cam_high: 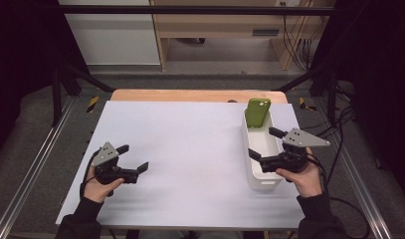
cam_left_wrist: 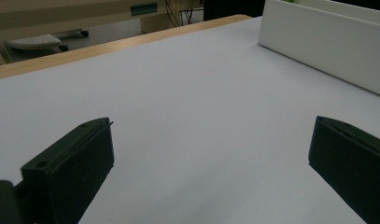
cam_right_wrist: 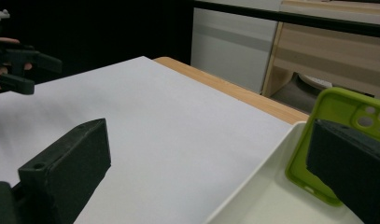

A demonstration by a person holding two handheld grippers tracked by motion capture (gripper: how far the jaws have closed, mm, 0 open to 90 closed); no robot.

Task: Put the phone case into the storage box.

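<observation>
A wooden table (cam_high: 195, 95), its light timber edge showing along the far side, is covered by a white sheet (cam_high: 190, 149) across most of the frame's centre. A long white tray (cam_high: 262, 181) sits directly on the sheet at right of centre, running from near edge toward far.

A green phone case (cam_high: 257, 112) leans tilted at the far end of a white bin (cam_high: 263, 183).
</observation>
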